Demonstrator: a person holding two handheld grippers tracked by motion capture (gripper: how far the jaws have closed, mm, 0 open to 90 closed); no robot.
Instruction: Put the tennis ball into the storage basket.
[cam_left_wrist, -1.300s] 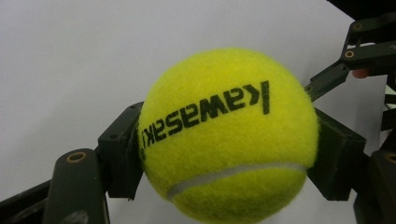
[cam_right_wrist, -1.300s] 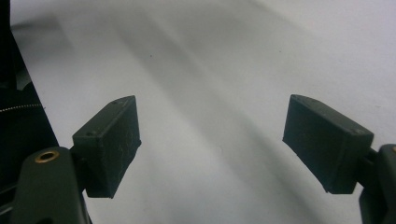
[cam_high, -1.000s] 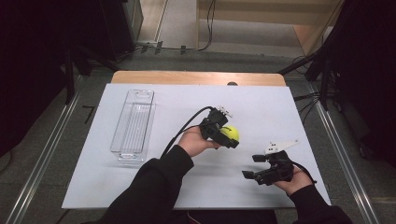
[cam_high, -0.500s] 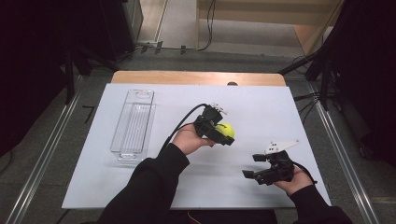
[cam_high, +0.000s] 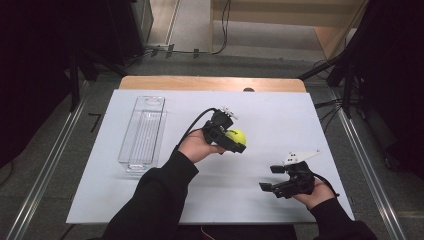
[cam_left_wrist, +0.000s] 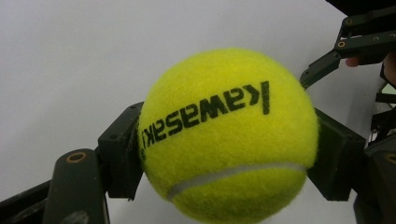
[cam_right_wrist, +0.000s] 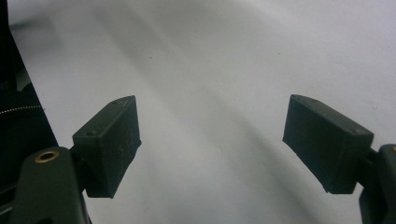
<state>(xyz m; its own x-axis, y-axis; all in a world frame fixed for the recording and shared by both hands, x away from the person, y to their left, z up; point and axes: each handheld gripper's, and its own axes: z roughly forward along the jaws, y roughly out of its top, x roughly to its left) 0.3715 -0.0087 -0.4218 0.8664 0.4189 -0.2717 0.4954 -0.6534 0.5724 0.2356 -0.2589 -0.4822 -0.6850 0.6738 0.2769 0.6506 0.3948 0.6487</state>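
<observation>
A yellow tennis ball (cam_high: 236, 135) with black lettering is held just above the white table (cam_high: 280, 115), near its middle. My left gripper (cam_high: 238, 140) is shut on it. In the left gripper view the ball (cam_left_wrist: 229, 135) sits squeezed between both black pads (cam_left_wrist: 122, 154), one on each side. My right gripper (cam_high: 270, 178) rests low over the table's near right part, pointing left, its jaws wide apart. The right gripper view has nothing between its fingertips (cam_right_wrist: 109, 144) but bare white surface. The right gripper's jaw (cam_left_wrist: 355, 42) also appears beyond the ball in the left gripper view.
A long clear plastic tray (cam_high: 128, 161) lies lengthwise on the left part of the table, with nothing visible in it. A wooden edge (cam_high: 210, 83) runs along the table's far side. Metal rails (cam_high: 50, 150) flank the table on the floor.
My left gripper has carried the ball a little to the left and farther from the person, slightly higher. The right gripper has stayed where it was, still open.
</observation>
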